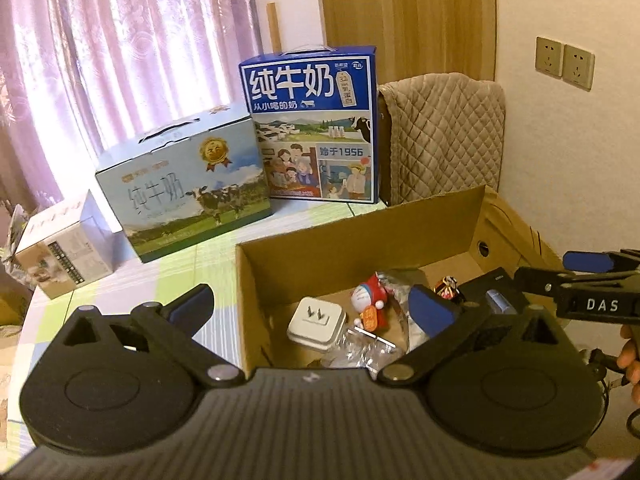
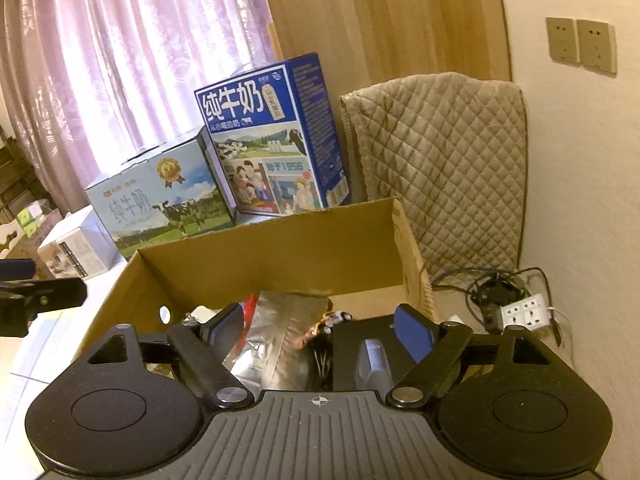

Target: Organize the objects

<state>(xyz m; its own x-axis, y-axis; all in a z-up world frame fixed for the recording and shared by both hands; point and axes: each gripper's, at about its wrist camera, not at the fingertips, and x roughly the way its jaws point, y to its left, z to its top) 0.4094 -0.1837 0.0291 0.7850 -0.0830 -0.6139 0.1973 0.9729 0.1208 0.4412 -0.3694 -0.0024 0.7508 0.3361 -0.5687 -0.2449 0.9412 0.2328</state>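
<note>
Both my grippers, left (image 1: pixel 316 304) and right (image 2: pixel 320 330), hang spread and empty over the open brown cardboard box (image 1: pixel 360 240), where the white plug adapter (image 1: pixel 316 322) and toys lie gathered for sorting.

The tall blue milk carton (image 1: pixel 310 128) at the far side of the surface reads "纯牛奶" in large white characters, with "从小喝的奶" beneath and "始于1956" on a picture panel lower down. The pale blue milk carton (image 1: pixel 180 184) to its left bears a fainter "纯牛奶" beside a gold medal emblem. The right tool (image 1: pixel 600 300) carries white letters "DAS". Small print on the near-left box (image 1: pixel 66 248) is unreadable.
</note>
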